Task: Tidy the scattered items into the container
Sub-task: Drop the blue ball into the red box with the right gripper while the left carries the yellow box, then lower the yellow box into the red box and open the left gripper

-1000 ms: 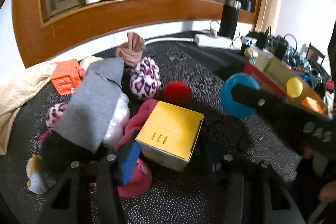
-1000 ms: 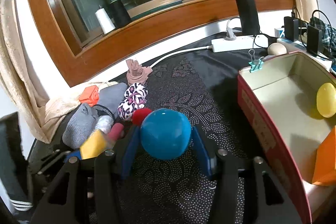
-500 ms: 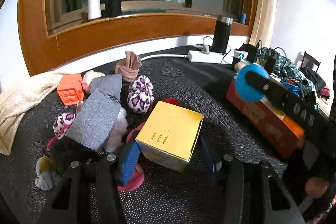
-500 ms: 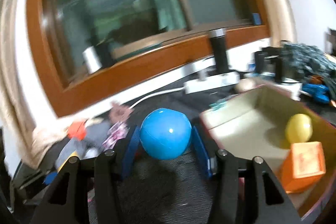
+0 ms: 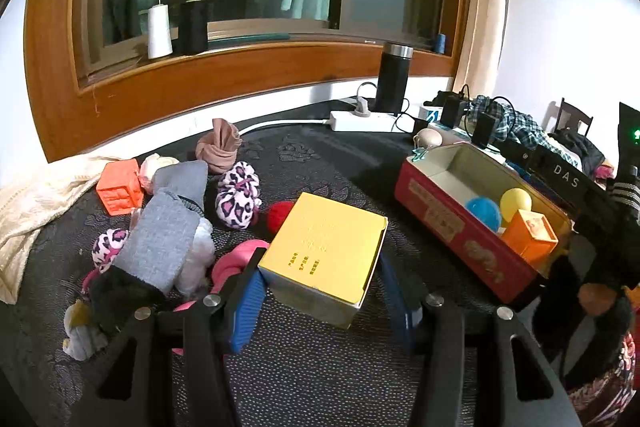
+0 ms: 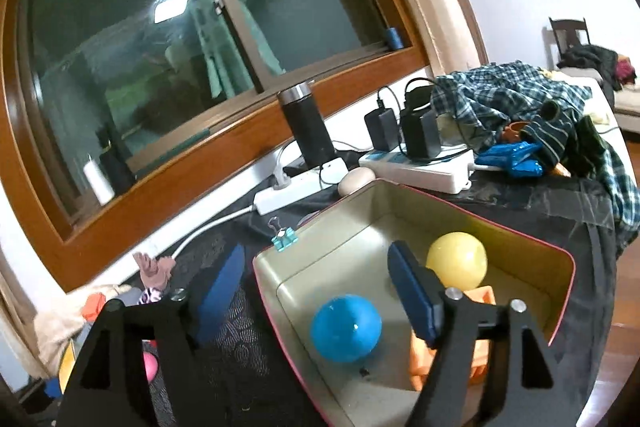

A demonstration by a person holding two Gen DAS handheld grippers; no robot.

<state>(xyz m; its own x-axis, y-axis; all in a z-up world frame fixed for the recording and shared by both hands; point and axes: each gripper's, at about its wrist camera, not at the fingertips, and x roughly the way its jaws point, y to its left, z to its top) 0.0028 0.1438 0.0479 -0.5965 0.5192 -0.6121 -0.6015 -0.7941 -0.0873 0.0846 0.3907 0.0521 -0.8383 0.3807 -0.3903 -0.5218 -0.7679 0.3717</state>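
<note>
My left gripper (image 5: 324, 297) is shut on a gold box (image 5: 324, 247) and holds it a little above the dark tablecloth. To its right stands the red tin container (image 5: 452, 223), with a blue ball (image 5: 484, 213), a yellow ball (image 5: 517, 201) and an orange block (image 5: 530, 235) inside. In the right wrist view my right gripper (image 6: 316, 267) hovers over the tin (image 6: 520, 239) with its jaws opening. The blue ball (image 6: 346, 327) lies below them, clear of both pads. The yellow ball (image 6: 456, 259) and orange block (image 6: 420, 363) sit behind the right finger.
Left of the gold box lie sock bundles (image 5: 238, 195), a grey sock (image 5: 164, 235), a pink item (image 5: 232, 267), a red pom-pom (image 5: 280, 215) and another orange block (image 5: 118, 185). A power strip (image 6: 420, 167), black flask (image 6: 308, 125), chargers and plaid cloth (image 6: 508, 91) crowd the far side.
The right gripper swung the blue ball over the tin and spread its jaws; the ball has dropped inside. The left gripper lifted the gold box slightly.
</note>
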